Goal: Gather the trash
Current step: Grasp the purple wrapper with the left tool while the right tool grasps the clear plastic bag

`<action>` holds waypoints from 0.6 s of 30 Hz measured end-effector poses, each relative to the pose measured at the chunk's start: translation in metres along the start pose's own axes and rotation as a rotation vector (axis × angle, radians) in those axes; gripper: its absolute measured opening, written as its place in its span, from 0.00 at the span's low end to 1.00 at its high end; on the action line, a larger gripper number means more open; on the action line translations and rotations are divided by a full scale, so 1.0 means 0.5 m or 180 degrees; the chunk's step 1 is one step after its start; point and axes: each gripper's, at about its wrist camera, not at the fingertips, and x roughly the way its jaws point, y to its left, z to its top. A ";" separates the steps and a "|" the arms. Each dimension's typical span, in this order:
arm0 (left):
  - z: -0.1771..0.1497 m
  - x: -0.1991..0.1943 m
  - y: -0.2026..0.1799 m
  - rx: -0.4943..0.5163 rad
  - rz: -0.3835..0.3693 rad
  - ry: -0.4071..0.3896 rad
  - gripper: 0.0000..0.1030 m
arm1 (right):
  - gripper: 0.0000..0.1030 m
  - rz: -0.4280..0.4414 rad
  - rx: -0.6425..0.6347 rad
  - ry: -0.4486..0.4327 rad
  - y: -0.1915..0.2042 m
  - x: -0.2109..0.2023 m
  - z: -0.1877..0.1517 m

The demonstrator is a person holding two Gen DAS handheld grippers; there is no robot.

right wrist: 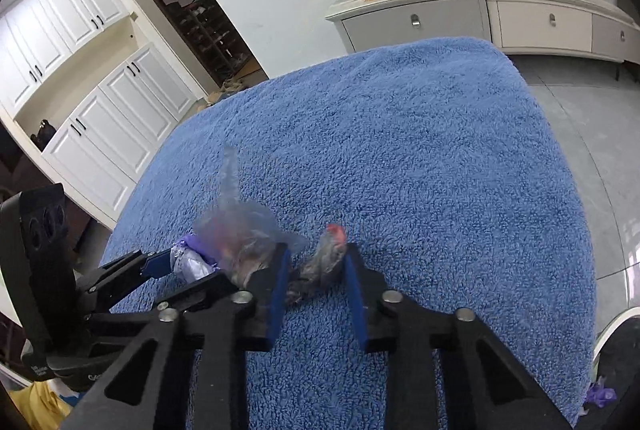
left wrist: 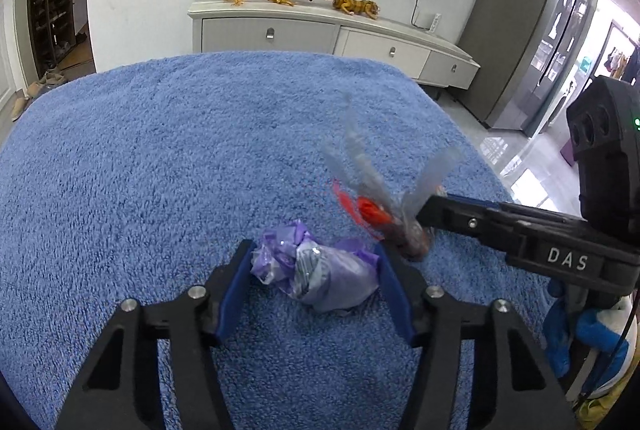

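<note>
A crumpled purple and silver wrapper [left wrist: 320, 278] lies on the blue towel [left wrist: 160, 149]. My left gripper [left wrist: 315, 250] straddles it, and both blue pads touch its sides. A clear plastic bag with red inside [left wrist: 372, 209] sits just to its right, blurred, with loose ends sticking up. My right gripper [left wrist: 426, 216] reaches in from the right and pinches it. In the right wrist view, that bag [right wrist: 326, 258] is squeezed between the narrow pads of my right gripper [right wrist: 317, 252], and more of it bulges left of the left finger. The purple wrapper [right wrist: 190, 262] shows beside it.
The blue towel covers a raised surface with rounded edges; grey floor tiles [right wrist: 580, 149] lie beyond. A white sideboard [left wrist: 320, 33] with golden dragon figures stands against the wall, with a grey fridge [left wrist: 520, 29] to its right. A purple scrap [right wrist: 600, 396] lies on the floor.
</note>
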 end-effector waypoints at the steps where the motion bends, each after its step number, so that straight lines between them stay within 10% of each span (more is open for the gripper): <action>1: -0.002 -0.003 -0.001 0.0006 -0.0004 -0.0009 0.52 | 0.15 0.0014 0.0001 -0.0020 -0.001 -0.006 -0.002; 18: -0.035 -0.155 -0.049 0.0080 -0.0053 -0.0332 0.44 | 0.11 -0.0158 -0.0006 -0.0438 0.020 -0.201 -0.076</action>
